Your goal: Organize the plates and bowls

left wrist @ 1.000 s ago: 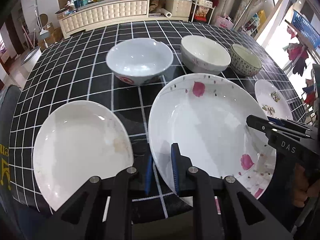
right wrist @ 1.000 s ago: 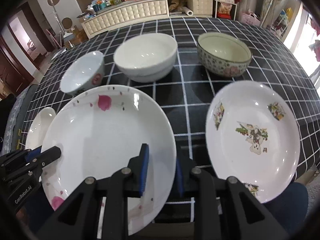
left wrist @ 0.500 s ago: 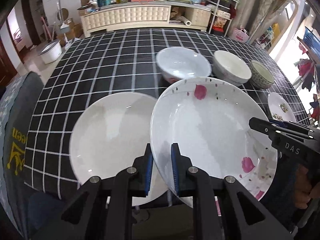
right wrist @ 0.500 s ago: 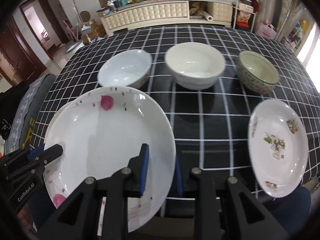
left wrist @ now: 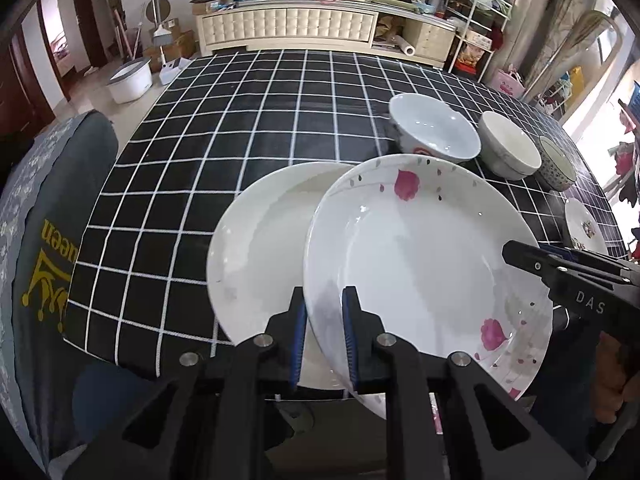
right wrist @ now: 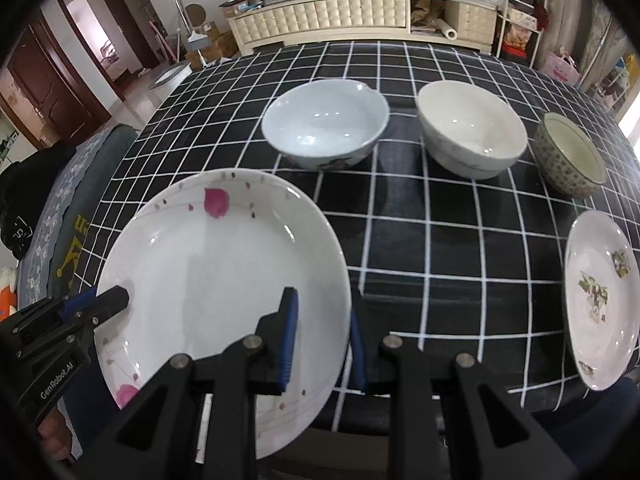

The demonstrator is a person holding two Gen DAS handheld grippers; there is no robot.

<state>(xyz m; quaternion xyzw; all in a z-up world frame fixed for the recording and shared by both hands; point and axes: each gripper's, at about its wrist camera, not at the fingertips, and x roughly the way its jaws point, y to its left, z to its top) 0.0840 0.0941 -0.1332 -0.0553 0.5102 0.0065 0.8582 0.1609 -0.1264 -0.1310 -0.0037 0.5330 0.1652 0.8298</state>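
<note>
A large white plate with pink petals (left wrist: 420,264) hangs tilted above the black checked table (left wrist: 240,128), held from both sides. My left gripper (left wrist: 324,328) is shut on its near-left rim. My right gripper (right wrist: 320,336) is shut on the right rim of the large plate (right wrist: 224,272). The large plate overlaps a plain white plate (left wrist: 260,248) that lies on the table. Behind stand a pale blue bowl (right wrist: 324,124), a white bowl (right wrist: 470,132) and a patterned bowl (right wrist: 570,154). A small pictured plate (right wrist: 600,304) lies at the right.
A grey-covered seat (left wrist: 40,240) stands against the table's left edge. Open checked cloth stretches behind the plain plate. A cream cabinet (left wrist: 288,32) and shelves stand beyond the far edge. A hand (left wrist: 616,364) holds the right gripper's handle.
Both grippers have carried the petal plate up and to the left, from beside the plain white plate to partly over it. The bowls and the small plate stayed put.
</note>
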